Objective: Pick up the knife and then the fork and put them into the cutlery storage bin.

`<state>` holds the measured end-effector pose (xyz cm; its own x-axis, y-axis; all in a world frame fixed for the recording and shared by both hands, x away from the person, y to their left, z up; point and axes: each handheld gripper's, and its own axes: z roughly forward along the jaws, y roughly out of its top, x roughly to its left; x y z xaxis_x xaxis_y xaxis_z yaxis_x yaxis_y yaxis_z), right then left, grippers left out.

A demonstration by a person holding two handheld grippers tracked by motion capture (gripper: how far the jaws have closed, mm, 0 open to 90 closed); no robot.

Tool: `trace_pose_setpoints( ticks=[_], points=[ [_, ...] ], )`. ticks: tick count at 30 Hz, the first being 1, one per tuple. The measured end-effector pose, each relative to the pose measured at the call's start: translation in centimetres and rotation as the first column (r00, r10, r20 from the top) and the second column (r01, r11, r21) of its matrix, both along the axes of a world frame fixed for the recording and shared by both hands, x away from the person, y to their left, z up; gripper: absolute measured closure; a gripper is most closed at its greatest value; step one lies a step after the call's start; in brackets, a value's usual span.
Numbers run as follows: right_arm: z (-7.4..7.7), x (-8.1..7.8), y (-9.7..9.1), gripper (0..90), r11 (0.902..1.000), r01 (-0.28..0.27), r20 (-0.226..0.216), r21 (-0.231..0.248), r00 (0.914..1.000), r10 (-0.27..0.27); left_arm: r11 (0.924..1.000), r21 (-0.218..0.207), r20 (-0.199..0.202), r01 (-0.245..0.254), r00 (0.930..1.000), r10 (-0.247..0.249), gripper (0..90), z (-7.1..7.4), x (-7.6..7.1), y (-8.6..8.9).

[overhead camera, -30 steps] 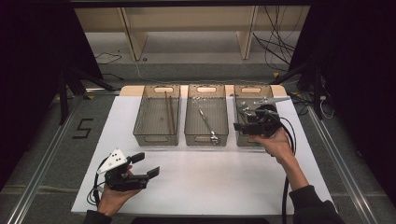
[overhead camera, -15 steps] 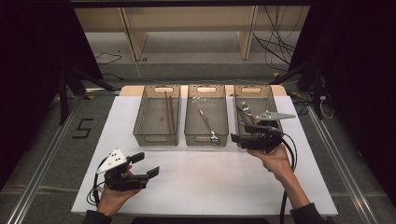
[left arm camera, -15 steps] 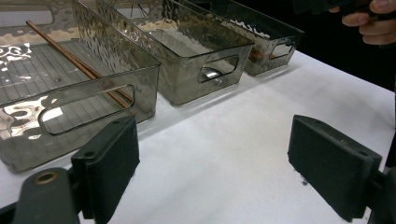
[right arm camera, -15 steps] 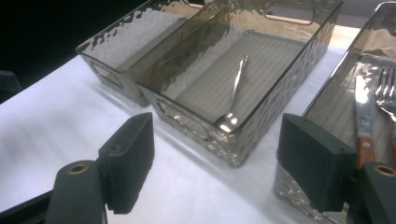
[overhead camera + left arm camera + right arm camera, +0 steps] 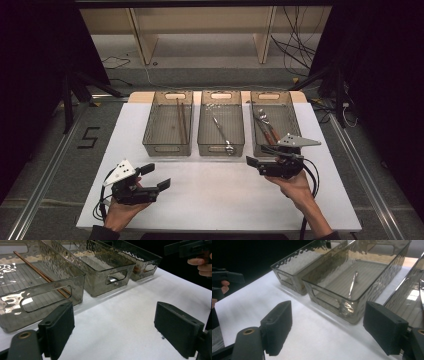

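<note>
Three smoky clear bins stand in a row at the back of the white tabletop (image 5: 215, 200). The left bin (image 5: 167, 148) holds brown chopsticks (image 5: 181, 120). A metal utensil (image 5: 221, 131) lies in the middle bin (image 5: 220, 148), and the right bin (image 5: 289, 120) holds several brown-handled utensils (image 5: 265, 127). My left gripper (image 5: 159, 176) rests near the front left, open and empty (image 5: 120, 327). My right gripper (image 5: 256, 155) hovers just in front of the right bin, pointing left. Its jaws have just been opening, and nothing is between them (image 5: 329, 325).
The left gripper view looks past the left bin's handle wall (image 5: 42, 300) and chopsticks (image 5: 42, 277) toward the other hand (image 5: 200, 263). The right gripper view faces the middle bin's corner (image 5: 329, 302). Cables trail from both grippers. Dark floor surrounds the table.
My right gripper has come back from over the right bin toward the person and sunk lower, and it now sits in front of the bin. The left gripper stayed put.
</note>
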<state>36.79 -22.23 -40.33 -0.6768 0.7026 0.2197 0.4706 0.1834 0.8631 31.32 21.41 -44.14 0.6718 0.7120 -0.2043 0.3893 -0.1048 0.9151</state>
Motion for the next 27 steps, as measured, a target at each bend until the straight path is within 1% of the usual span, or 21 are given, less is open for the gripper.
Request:
trace_pose_setpoints(
  ticks=[2, 6, 9, 12, 14, 17, 20, 24, 27],
  points=[
    [-0.2, -0.4, 0.1, 23.4, 0.9999, -0.008, 0.003, 0.008, 1.0, 0.008, 1.0, 0.001, -0.002, 0.002, 1.0, -0.002, 16.2, 0.0, 0.1, -0.1],
    [-0.8, -1.0, 0.2, 22.8, 0.9999, -0.012, 0.013, 0.006, 0.9998, 0.012, 0.9999, 0.009, 0.001, 0.009, 1.0, -0.009, 16.2, 0.0, 0.0, -0.1],
    [-1.2, -1.5, 0.1, 22.9, 0.9998, -0.01, 0.014, 0.014, 0.9999, 0.01, 1.0, 0.001, -0.001, 0.007, 1.0, -0.007, 16.2, 0.0, 0.0, 0.0],
    [-1.4, -2.2, 0.1, 23.1, 0.9998, -0.008, 0.033, 0.017, 0.9994, 0.007, 0.9999, 0.005, -0.002, 0.01, 0.9999, -0.01, 16.2, -0.1, -0.1, 0.0],
    [-1.7, -2.6, 0.2, 22.7, 0.9998, -0.015, 0.029, 0.011, 0.9995, 0.015, 0.9999, 0.004, -0.003, 0.011, 0.9999, -0.011, 16.2, -0.1, -0.1, 0.0],
    [-2.1, -3.1, 0.3, 22.6, 0.9997, -0.026, 0.038, 0.0, 0.9989, 0.026, 0.9999, 0.005, -0.006, 0.012, 0.9999, -0.012, 16.2, -0.1, -0.1, -0.1],
    [-2.5, -3.5, 0.2, 22.5, 0.9995, -0.032, 0.048, 0.001, 0.9983, 0.032, 0.9999, 0.006, -0.007, 0.014, 0.9999, -0.014, 16.2, -0.1, -0.1, -0.2],
    [-3.2, -4.0, -0.3, 22.2, 0.9998, -0.018, 0.052, 0.0, 0.9985, 0.018, 0.9997, 0.009, -0.008, 0.02, 0.9998, -0.02, 16.2, -0.2, -0.1, -0.2],
    [-3.6, -4.4, -0.6, 19.8, 1.0, -0.005, 0.045, 0.0, 0.999, 0.005, 0.9996, 0.011, -0.009, 0.025, 0.9997, -0.024, 16.2, -0.2, -0.1, -0.3]
  ],
)
